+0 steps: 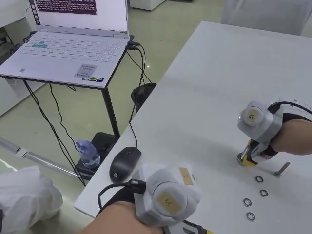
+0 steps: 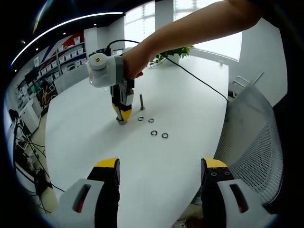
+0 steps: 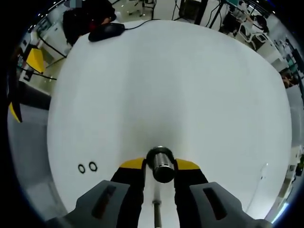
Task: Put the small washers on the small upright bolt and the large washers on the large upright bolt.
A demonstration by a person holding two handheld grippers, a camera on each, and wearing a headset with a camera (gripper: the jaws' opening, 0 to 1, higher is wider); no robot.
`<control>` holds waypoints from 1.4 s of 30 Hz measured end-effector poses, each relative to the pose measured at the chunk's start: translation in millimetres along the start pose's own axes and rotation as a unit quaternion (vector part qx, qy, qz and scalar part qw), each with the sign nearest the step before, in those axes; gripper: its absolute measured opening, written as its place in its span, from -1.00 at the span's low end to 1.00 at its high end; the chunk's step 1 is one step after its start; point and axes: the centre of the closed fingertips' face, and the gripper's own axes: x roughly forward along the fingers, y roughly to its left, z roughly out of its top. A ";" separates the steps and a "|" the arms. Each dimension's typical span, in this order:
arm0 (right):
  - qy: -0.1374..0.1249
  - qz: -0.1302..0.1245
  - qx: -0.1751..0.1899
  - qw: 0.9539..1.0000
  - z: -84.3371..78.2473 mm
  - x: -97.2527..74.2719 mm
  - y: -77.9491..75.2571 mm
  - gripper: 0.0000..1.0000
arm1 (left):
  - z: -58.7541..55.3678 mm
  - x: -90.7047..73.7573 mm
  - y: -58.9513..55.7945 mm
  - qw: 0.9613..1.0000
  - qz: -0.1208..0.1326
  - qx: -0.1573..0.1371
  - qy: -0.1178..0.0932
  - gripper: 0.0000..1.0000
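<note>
Right gripper jaws squeeze large bolt, stand it on tabletop. Left gripper jaws wide, empty. Small bolt upright just beside right jaws. Four washers loose nearby. None on bolts yet; all left.

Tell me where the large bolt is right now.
The large bolt sits between the right gripper's jaws; in the head view it is just left of the small bolt, above the loose washers.
</note>
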 end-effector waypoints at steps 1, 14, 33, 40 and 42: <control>0.000 0.000 0.001 1.000 0.4 0.2 0.0 -0.52 | 0.0 -0.1 -0.3 1.000 0.000 -0.001 0.000 0.38; -0.025 -0.010 0.008 1.000 1.8 -20.3 -5.4 -0.18 | 3.6 -5.3 2.2 1.000 0.002 -0.006 -0.001 0.39; -0.085 -0.021 -0.023 0.996 -1.1 -60.7 15.3 -0.17 | 16.0 -4.7 -1.5 1.000 -0.007 -0.013 -0.012 0.81; -0.095 -0.015 -0.026 0.995 -5.8 -61.7 38.7 -0.19 | 15.9 -4.0 -2.1 1.000 -0.004 -0.020 -0.009 0.86; -0.096 -0.012 -0.030 0.995 -8.7 -60.3 47.3 -0.20 | 18.1 -3.7 -3.0 1.000 -0.003 -0.020 -0.012 0.85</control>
